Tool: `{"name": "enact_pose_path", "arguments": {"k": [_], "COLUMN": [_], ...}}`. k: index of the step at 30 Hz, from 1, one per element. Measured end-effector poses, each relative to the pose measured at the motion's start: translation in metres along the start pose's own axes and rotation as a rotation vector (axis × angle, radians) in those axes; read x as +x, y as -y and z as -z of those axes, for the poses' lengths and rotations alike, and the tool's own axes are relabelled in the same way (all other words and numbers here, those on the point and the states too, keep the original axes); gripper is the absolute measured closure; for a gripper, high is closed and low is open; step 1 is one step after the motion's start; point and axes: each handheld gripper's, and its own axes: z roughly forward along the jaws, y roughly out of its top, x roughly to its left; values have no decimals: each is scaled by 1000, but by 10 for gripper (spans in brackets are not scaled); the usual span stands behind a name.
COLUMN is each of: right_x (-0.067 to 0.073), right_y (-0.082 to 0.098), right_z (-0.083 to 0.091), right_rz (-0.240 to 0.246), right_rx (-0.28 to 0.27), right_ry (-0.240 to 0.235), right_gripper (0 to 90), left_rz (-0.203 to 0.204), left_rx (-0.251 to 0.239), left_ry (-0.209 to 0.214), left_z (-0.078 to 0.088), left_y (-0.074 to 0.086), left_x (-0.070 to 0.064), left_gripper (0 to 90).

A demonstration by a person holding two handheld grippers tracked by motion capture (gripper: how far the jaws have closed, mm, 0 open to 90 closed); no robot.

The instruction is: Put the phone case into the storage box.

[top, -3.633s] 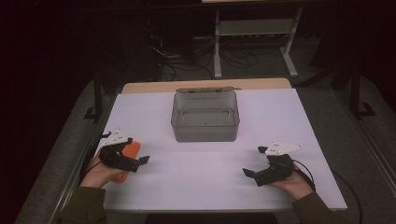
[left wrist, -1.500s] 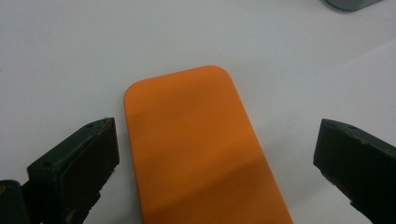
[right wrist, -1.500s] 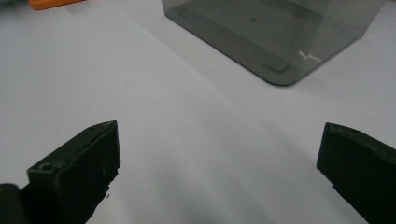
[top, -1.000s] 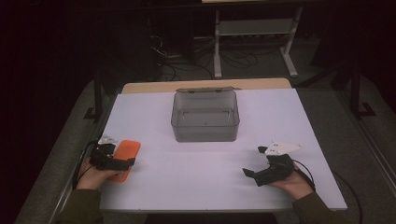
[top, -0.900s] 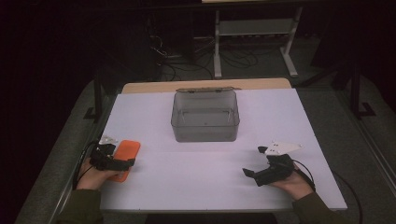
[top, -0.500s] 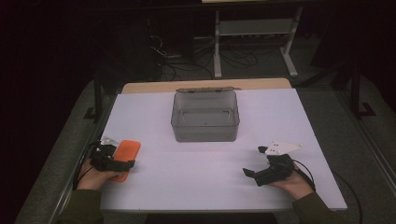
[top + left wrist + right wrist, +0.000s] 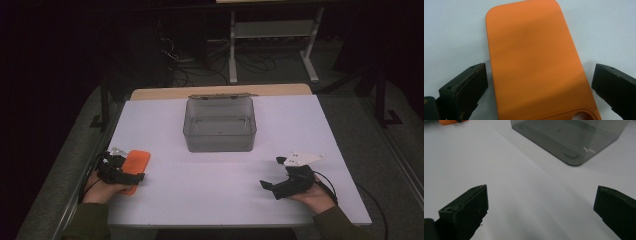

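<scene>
An orange phone case lies flat on the white table at the front left. My left gripper is open, one jaw on each side of the case's near end. In the left gripper view the case runs up between the two jaws with a small gap on either side, and my left gripper does not press it. My right gripper rests open at the front right, held by a hand, with nothing between its jaws.
A clear grey plastic box stands open-topped at the middle back of the table, also seen ahead of the right gripper. Bare white table stretches between the two grippers. A desk frame and cables sit on the dark floor beyond.
Since 3.6 s ago my left gripper has shifted left and back toward the table's front edge, around the case. Over the last second nothing has visibly moved. The right gripper is still.
</scene>
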Motion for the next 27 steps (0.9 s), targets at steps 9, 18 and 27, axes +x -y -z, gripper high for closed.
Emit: {"name": "enact_pose_path", "arguments": {"k": [9,18,27], "right_x": [0,0,0], "right_y": [0,0,0], "right_z": [0,0,-1], "right_rz": [1,1,2], "right_rx": [0,0,2], "right_ry": [0,-1,-3], "right_gripper": [0,0,0], "left_rz": [5,14,25], "left_rx": [9,14,11], "left_ry": [-12,-20,-27], "left_z": [-1,1,2], "left_y": [0,-1,-1], "left_x": [-1,-1,-1], "left_gripper": [0,23,60]}}
